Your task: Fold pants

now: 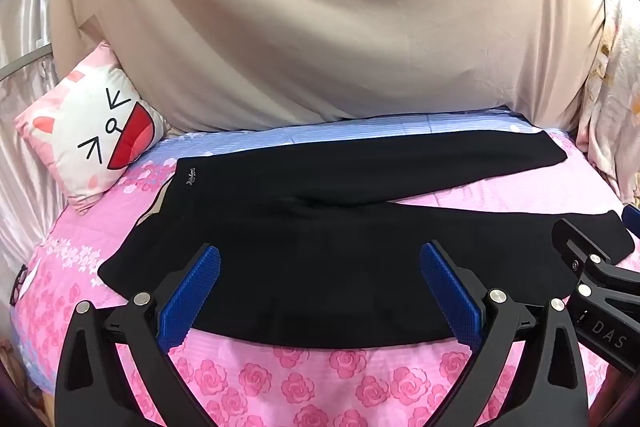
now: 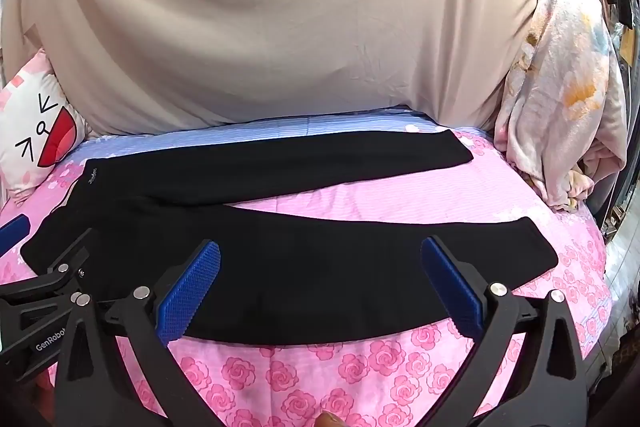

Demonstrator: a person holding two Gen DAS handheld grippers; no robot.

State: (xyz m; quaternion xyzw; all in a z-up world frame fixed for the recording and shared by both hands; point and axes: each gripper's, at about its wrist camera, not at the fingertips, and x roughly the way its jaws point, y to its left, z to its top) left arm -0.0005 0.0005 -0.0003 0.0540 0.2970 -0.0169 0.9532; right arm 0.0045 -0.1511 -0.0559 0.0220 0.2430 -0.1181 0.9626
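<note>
Black pants (image 1: 320, 227) lie flat on the pink rose bedspread (image 1: 304, 383), waistband to the left, two legs spread apart to the right. They also show in the right wrist view (image 2: 304, 259). My left gripper (image 1: 320, 291) is open and empty, hovering over the near edge of the near leg close to the waist. My right gripper (image 2: 320, 287) is open and empty over the near leg further right. The right gripper's body shows at the right edge of the left wrist view (image 1: 600, 287). The left gripper's body shows at the left of the right wrist view (image 2: 44, 303).
A beige sheet (image 1: 312, 19) hangs behind the bed. A white and pink cat-face cushion (image 1: 92, 131) leans at the back left. A crumpled floral blanket (image 2: 560, 99) is piled at the back right. The bed edge drops off at the right (image 2: 604, 267).
</note>
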